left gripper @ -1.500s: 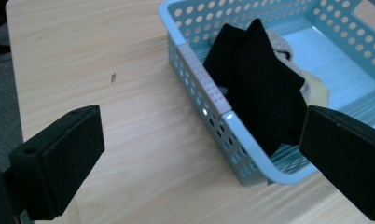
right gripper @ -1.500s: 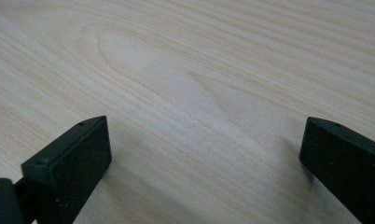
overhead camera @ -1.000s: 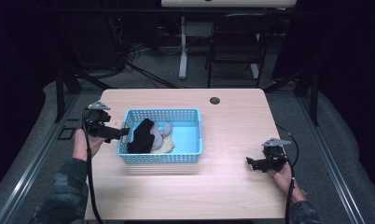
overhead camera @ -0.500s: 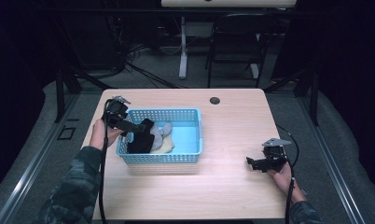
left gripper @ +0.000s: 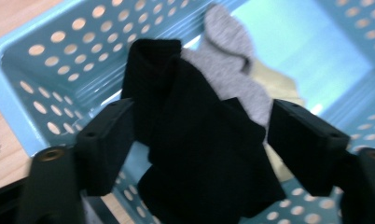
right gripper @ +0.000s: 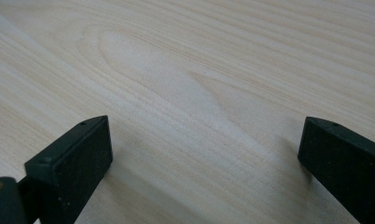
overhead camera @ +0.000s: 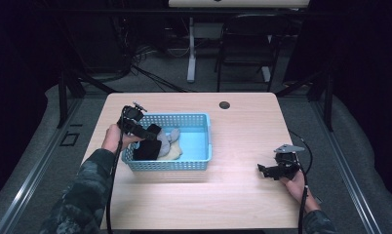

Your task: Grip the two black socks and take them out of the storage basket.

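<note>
Swinging in from the bench's left edge, the left claw now dips inside the pale blue perforated plastic basket, jaws just closing around the crumpled black cloth lying between them, not yet clearly pinched. Grey sock beyond. Far right, the right claw rests wide open, empty, over bare bench.

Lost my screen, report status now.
Left hand-held gripper closing around black cloth in blue basket. Right hand-held gripper open, idle over table. Nothing blocking.
</note>
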Demonstrator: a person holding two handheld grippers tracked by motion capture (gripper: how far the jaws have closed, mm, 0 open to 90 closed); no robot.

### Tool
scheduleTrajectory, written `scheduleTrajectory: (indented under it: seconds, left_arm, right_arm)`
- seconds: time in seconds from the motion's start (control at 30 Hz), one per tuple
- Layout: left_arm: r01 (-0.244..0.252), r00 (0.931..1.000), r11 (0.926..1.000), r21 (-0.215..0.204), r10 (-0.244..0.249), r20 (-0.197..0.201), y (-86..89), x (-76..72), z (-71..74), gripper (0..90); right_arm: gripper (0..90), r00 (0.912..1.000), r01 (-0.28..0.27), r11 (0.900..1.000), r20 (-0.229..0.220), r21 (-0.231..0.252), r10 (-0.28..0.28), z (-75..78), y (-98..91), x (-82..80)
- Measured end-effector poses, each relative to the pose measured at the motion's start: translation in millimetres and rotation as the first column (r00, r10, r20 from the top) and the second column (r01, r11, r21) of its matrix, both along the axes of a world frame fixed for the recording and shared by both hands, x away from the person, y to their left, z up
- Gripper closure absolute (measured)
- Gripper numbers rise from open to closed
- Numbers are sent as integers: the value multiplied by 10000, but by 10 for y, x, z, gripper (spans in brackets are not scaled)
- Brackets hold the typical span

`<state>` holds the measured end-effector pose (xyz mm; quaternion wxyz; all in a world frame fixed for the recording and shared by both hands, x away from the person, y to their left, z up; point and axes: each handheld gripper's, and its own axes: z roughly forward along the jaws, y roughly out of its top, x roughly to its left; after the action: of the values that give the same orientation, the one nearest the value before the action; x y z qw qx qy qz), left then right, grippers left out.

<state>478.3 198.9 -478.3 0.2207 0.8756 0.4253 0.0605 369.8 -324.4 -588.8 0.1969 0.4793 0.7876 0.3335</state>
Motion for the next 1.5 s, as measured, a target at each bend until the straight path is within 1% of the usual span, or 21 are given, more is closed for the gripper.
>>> scheduleTrajectory:
  seconds: [0.07, 0.1, 0.13, 0.17, 0.23, 0.3, 0.33, 0.4, 0.47, 0.6, 0.7, 0.73, 0.77, 0.87, 0.9, 1.0, 1.03, 1.1, 1.13, 1.17, 1.5]
  left_arm:
    - [-75, 10000, 9996, 265, 75, -12, 0, 26, -28, 311]
    - [-75, 10000, 9996, 265, 75, -12, 0, 26, -28, 340]
    - [-202, 9997, 9988, 456, 208, -124, -1, 45, -56, 365]
    - [-291, 9993, 9983, 508, 304, -235, -1, 53, -73, 383]
    - [-302, 9989, 9976, 628, 323, -336, 3, 65, -106, 431]
    - [-198, 9988, 9980, 601, 224, -430, 5, 67, -121, 482]
    - [-253, 9988, 9981, 563, 277, -414, 0, 59, -130, 507]
    - [-179, 9988, 9982, 570, 204, -440, 2, 56, -131, 565]
    - [-100, 9989, 9983, 567, 126, -456, 1, 41, -131, 666]
    - [54, 9984, 9987, 513, -25, -556, 16, 32, -119, 776]
    - [151, 9983, 9985, 531, -120, -576, 15, 20, -107, 808]
    - [179, 9987, 9987, 478, -155, -494, 16, 7, -92, 812]
    - [191, 9985, 9988, 451, -167, -519, 18, -1, -79, 814]
    - [259, 9989, 9986, 456, -241, -409, 25, -11, -57, 817]
    - [250, 9991, 9991, 344, -237, -353, 29, -27, -38, 817]
    - [268, 9994, 9993, 257, -263, -203, 45, -58, 11, 819]
    - [301, 9994, 9992, 274, -296, -187, 53, -64, 28, 820]
    - [255, 9995, 9995, 195, -252, -165, 55, -72, 41, 823]
    - [347, 9993, 9993, 164, -344, -126, 71, -79, 74, 825]
    - [325, 9994, 9994, 93, -324, -97, 72, -85, 83, 826]
    - [439, 9990, 9990, 59, -439, -9, 81, -96, 179, 828]
  right_arm:
    - [23, 10000, 1, 10000, 0, -5, -1, 0, 0, 0]
    - [23, 10000, 1, 10000, 0, -5, -1, 0, 0, 0]
    - [23, 10000, -2, 10000, -2, 0, 2, 0, 0, 0]
    - [24, 10000, 8, 10000, -1, 1, -8, 0, 0, 0]
    - [24, 10000, 21, 10000, 12, 6, -21, -1, 0, -1]
    - [24, 10000, 21, 10000, 11, 2, -21, 0, 0, -1]
    - [24, 10000, 19, 10000, 12, -4, -19, 0, 0, -1]
    - [24, 10000, 19, 10000, 11, 2, -19, 0, 0, -1]
    - [24, 10000, 17, 10000, 14, 0, -17, -1, 0, -1]
    - [24, 10000, 22, 10000, 16, 5, -22, -1, 0, -1]
    - [24, 10000, 17, 10000, 9, -4, -17, 0, 0, -1]
    - [24, 10000, 23, 10000, 13, 7, -23, -1, 1, -1]
    - [24, 10000, 20, 10000, 10, -3, -20, 0, 0, -1]
    - [24, 10000, 18, 10000, 7, -5, -18, 0, 0, -1]
    - [24, 10000, 20, 10000, 10, -1, -20, 0, 0, -1]
    - [24, 10000, 20, 10000, 9, 1, -20, 0, 0, -1]
    - [24, 10000, 22, 10000, 12, 5, -22, -1, 0, -1]
    - [24, 10000, 20, 10000, 10, -1, -20, 0, 0, -1]
    - [24, 10000, 19, 10000, 10, -1, -19, 0, 0, -1]
    - [24, 10000, 22, 10000, 13, 4, -22, 0, 0, -1]
    - [24, 10000, 20, 10000, 12, 2, -20, 0, 0, -1]
